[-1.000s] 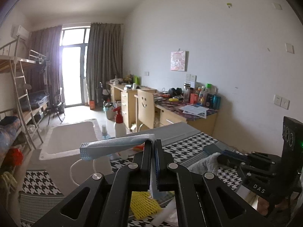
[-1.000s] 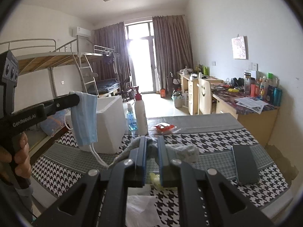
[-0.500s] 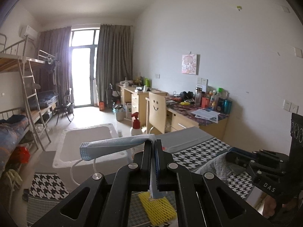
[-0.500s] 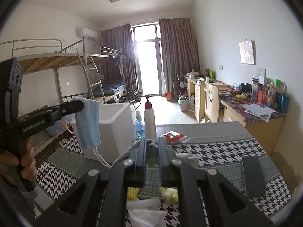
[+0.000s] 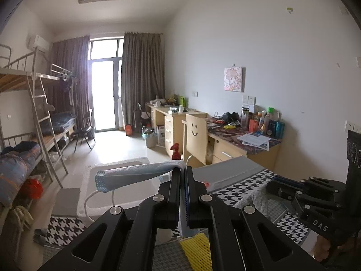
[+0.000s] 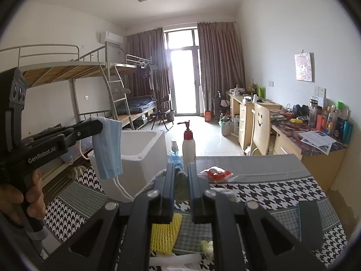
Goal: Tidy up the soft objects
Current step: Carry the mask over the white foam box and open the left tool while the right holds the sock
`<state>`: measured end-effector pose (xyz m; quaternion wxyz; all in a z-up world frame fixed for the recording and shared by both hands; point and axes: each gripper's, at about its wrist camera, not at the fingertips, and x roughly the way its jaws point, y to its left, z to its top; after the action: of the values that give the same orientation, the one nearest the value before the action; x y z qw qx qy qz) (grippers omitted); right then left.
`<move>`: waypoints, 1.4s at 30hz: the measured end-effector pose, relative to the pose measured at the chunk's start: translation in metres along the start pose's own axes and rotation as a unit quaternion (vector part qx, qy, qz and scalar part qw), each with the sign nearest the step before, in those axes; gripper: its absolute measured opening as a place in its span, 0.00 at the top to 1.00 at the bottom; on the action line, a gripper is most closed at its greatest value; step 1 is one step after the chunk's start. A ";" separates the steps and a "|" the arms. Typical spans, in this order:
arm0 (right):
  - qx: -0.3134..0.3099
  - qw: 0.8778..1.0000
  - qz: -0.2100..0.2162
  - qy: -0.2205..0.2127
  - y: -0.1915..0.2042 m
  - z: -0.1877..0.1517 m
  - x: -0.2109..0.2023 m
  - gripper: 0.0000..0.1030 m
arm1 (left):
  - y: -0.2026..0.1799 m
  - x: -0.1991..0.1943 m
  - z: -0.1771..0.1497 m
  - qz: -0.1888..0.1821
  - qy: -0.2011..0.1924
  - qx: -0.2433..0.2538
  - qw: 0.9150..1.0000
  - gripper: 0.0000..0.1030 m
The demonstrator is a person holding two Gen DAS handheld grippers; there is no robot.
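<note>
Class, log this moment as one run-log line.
left hand-held gripper: shut on face mask | right hand-held gripper: shut on grey cloth | white box: nearby

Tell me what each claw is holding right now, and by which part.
The left claw pinches the blue face mask by its top edge, so it hangs with its ear loops dangling. The right claw grips a grey-green cloth by a bunched fold.

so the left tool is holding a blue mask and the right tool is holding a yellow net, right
Not quite. The left tool does hold the blue mask, but the right tool is shut on a grey cloth. The right wrist view shows the yellow net lying on the table below it.
</note>
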<state>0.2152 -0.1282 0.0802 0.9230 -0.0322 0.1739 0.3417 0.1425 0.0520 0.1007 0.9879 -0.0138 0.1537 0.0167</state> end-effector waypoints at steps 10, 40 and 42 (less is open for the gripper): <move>-0.013 1.000 0.012 -0.007 0.013 0.018 0.009 0.87 | 0.016 0.008 0.013 0.029 -0.005 0.002 1.000 0.96; -0.031 0.997 0.058 0.043 0.024 0.010 0.034 0.30 | 0.053 0.042 0.029 0.097 0.016 -0.006 0.995 0.96; -0.036 0.996 0.058 0.050 0.027 0.005 0.034 0.30 | 0.056 0.046 0.029 0.101 0.019 -0.008 0.995 0.96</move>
<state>0.2233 -0.0853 0.0747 0.8899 -0.0724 0.2092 0.3988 0.1931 0.1101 0.1130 0.9779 -0.0062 0.1733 0.1169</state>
